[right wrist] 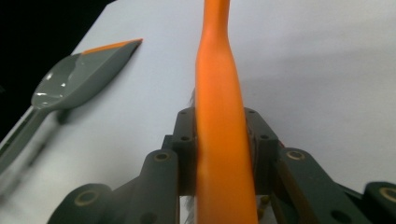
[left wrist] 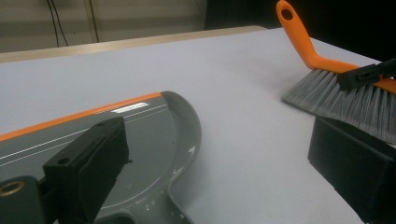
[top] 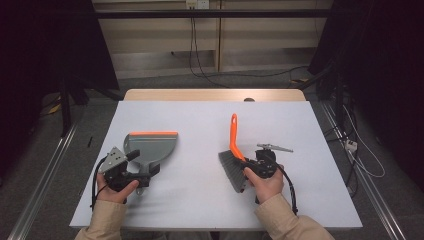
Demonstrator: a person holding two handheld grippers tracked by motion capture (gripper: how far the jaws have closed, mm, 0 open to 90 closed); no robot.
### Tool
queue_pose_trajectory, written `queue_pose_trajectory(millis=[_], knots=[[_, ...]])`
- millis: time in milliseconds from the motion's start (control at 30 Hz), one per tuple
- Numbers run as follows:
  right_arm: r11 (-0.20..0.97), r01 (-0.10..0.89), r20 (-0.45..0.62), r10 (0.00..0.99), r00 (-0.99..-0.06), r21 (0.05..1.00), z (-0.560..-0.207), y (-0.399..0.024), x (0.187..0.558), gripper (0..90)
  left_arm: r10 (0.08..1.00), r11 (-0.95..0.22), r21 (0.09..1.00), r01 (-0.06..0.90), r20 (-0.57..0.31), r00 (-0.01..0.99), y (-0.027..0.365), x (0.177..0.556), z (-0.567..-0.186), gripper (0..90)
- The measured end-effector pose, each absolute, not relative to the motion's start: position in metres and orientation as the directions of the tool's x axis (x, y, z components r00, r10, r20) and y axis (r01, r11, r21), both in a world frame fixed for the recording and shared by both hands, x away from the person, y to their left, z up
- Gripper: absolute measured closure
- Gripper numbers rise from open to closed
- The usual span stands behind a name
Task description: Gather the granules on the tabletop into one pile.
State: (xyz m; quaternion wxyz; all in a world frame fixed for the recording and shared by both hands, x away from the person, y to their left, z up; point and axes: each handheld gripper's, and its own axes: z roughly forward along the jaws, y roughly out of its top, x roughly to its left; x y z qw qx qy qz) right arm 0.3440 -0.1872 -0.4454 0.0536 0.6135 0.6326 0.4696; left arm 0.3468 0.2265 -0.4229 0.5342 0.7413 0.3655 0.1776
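A grey dustpan with an orange lip lies flat on the left half of the white table. My left gripper is open, and its jaws straddle the pan's neck and handle without touching it. In the left gripper view the pan lies by the left jaw, with the gripper spread wide. A brush with an orange handle and grey bristles lies to the right. My right gripper is shut on it near the bristles. In the right gripper view the pads of the gripper press both sides of the orange handle.
A wooden table edge shows behind the white top. Cables run over the floor at the back and right. Metal rails line the floor on both sides. Bare white surface lies between the dustpan and the brush.
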Motion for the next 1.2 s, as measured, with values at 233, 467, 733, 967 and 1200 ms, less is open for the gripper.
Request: queue_pose_trajectory(millis=[233, 467, 733, 967, 1200], knots=[[-0.245, 0.730, 0.572, 0.786, -0.236, 0.638, -0.441, -0.187, 0.347, 70.9, 0.731, -0.164, 0.922, 0.351, -0.126, 0.671, 0.226, 0.348, -0.423, 4.9], [-0.235, 0.663, 0.541, 0.786, -0.300, 0.710, -0.415, -0.195, 0.354, 71.0, 0.733, -0.155, 0.923, 0.353, -0.132, 0.667, 0.227, 0.348, -0.423, 4.9], [-0.053, 0.549, 0.344, 0.829, -0.442, 0.834, -0.406, -0.218, 0.380, 71.0, 0.735, -0.153, 0.922, 0.356, -0.135, 0.664, 0.228, 0.349, -0.423, 4.9], [0.254, 0.391, 0.052, 0.780, -0.623, 0.885, -0.412, -0.214, 0.401, 71.0, 0.735, -0.153, 0.921, 0.358, -0.136, 0.664, 0.228, 0.350, -0.424, 4.9], [0.461, 0.221, -0.134, 0.620, -0.773, 0.859, -0.425, -0.206, 0.420, 71.0, 0.737, -0.147, 0.921, 0.362, -0.142, 0.661, 0.229, 0.350, -0.424, 4.9]])
